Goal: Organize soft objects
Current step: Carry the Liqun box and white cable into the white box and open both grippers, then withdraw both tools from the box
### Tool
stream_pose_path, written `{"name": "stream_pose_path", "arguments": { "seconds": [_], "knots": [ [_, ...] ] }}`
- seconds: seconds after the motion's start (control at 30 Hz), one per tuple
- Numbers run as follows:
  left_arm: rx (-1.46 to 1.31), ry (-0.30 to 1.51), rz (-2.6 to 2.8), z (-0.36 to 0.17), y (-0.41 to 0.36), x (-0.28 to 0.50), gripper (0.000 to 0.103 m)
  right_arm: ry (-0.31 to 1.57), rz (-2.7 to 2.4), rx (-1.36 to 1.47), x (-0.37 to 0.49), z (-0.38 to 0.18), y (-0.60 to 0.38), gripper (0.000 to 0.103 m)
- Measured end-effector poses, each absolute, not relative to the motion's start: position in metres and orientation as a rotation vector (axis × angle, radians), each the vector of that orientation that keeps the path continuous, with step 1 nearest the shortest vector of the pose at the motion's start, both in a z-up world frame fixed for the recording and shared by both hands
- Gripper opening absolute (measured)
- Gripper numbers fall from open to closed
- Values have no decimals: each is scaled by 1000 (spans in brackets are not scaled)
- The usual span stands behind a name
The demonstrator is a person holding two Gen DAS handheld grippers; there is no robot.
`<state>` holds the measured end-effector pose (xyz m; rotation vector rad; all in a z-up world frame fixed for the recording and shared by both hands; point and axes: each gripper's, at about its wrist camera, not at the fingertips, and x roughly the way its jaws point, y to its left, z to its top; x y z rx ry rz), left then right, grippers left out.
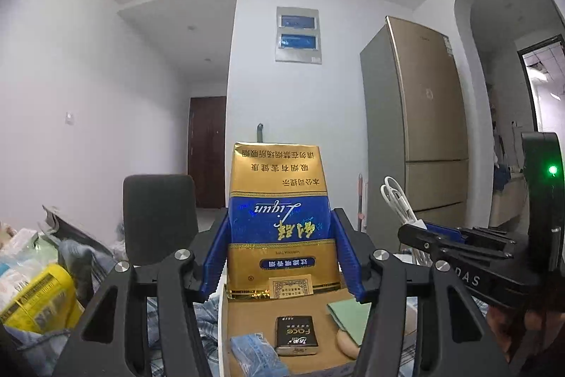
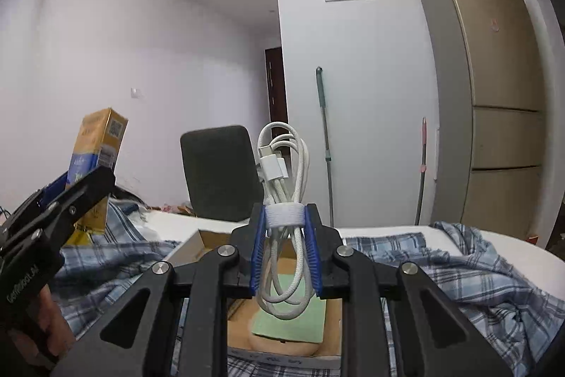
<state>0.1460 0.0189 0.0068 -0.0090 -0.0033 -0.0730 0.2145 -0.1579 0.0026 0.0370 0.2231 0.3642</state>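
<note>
Pinching a gold-and-blue cigarette carton [image 1: 279,218] upright between the blue pads, your left gripper [image 1: 280,253] holds it above the open cardboard box [image 1: 247,313]. Your right gripper [image 2: 286,257] has its fingers pressed tight on a coiled white cable [image 2: 284,186] at its strap, also over the box. Inside the box you have a black pack [image 1: 296,336], a blue tissue packet [image 1: 254,355], a green pad [image 2: 300,320] and a beige rounded thing [image 1: 348,343] — all lying flat. Around the box lies a blue plaid cloth [image 2: 441,274]; a yellow packet [image 1: 39,299] sits far left.
</note>
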Motion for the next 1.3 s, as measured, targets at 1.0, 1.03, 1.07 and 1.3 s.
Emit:
{"name": "stream_pose_path", "arguments": {
  "seconds": [1.0, 1.03, 1.07, 1.3],
  "knots": [
    [-28, 185, -77, -23, 22, 199, 86, 452, 429, -53, 252, -43, -142, 45],
    [-27, 186, -71, -23, 21, 199, 86, 447, 424, -51, 251, -43, -142, 45],
    [-28, 188, -70, -24, 21, 199, 86, 440, 420, -50, 250, -43, -143, 45],
    [-31, 170, -58, -22, 22, 192, 86, 409, 408, -28, 246, -31, -149, 45]
  ]
}}
